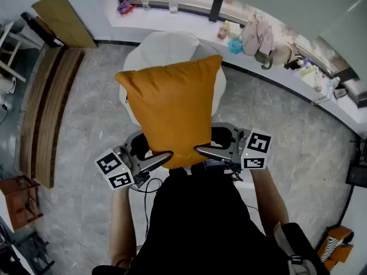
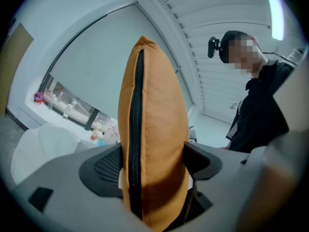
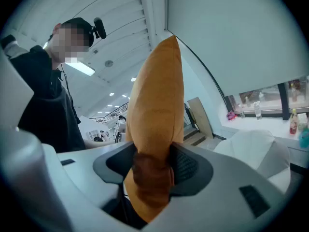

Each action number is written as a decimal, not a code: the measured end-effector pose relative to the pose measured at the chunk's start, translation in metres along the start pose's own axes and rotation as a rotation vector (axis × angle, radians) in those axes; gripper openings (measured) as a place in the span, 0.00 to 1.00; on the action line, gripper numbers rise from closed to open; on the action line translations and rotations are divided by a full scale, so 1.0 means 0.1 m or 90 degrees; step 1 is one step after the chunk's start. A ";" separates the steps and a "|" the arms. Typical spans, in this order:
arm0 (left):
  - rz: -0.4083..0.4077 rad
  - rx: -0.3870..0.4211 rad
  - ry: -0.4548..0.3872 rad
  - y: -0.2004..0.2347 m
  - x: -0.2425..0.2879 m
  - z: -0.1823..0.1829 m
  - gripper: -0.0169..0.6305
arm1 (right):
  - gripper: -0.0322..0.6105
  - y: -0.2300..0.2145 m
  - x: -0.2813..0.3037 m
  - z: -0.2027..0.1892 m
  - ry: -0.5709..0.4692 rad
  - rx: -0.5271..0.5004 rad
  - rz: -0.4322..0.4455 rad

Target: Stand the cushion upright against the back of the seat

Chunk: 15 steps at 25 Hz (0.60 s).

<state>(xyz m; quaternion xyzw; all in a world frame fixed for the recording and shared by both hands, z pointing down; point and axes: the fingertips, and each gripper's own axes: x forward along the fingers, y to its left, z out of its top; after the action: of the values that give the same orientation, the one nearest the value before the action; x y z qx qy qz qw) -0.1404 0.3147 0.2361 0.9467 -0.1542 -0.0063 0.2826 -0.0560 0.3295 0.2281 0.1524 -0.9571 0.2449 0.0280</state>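
I hold an orange cushion (image 1: 172, 107) up in the air over a white seat (image 1: 169, 42), its lower edge toward me. My left gripper (image 1: 163, 157) is shut on the cushion's lower left part and my right gripper (image 1: 203, 149) on its lower right part. In the left gripper view the cushion (image 2: 154, 105) stands edge-on with its black zipper showing, and the left gripper (image 2: 154, 164) presses it from both sides. In the right gripper view the right gripper (image 3: 152, 167) pinches the cushion (image 3: 157, 95) into a dark crease. The seat (image 3: 251, 144) lies beyond, low and rounded.
A white window ledge (image 1: 189, 19) with bottles and bags (image 1: 258, 36) curves behind the seat. A long wooden bench (image 1: 46, 113) and a leaning board (image 1: 63, 19) stand at the left, with a small wooden stool (image 1: 20, 196) nearer. The floor is grey stone.
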 end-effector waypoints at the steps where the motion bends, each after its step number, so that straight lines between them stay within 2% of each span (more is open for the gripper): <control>1: 0.003 0.002 0.004 0.01 0.00 -0.01 0.65 | 0.42 0.00 0.00 -0.01 0.004 -0.002 -0.002; 8: 0.019 0.029 0.016 0.00 -0.01 -0.13 0.65 | 0.42 0.02 -0.01 -0.13 0.024 -0.010 -0.017; 12: -0.008 0.025 -0.017 -0.06 -0.06 -0.09 0.58 | 0.46 0.11 -0.01 -0.09 0.012 0.004 0.008; 15: -0.003 0.033 -0.019 -0.05 -0.11 -0.13 0.55 | 0.49 0.12 0.03 -0.12 0.024 -0.002 0.007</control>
<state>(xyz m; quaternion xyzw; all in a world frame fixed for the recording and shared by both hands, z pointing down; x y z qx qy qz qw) -0.1478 0.3287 0.2434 0.9539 -0.1560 -0.0171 0.2556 -0.0631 0.3447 0.2338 0.1424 -0.9576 0.2465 0.0450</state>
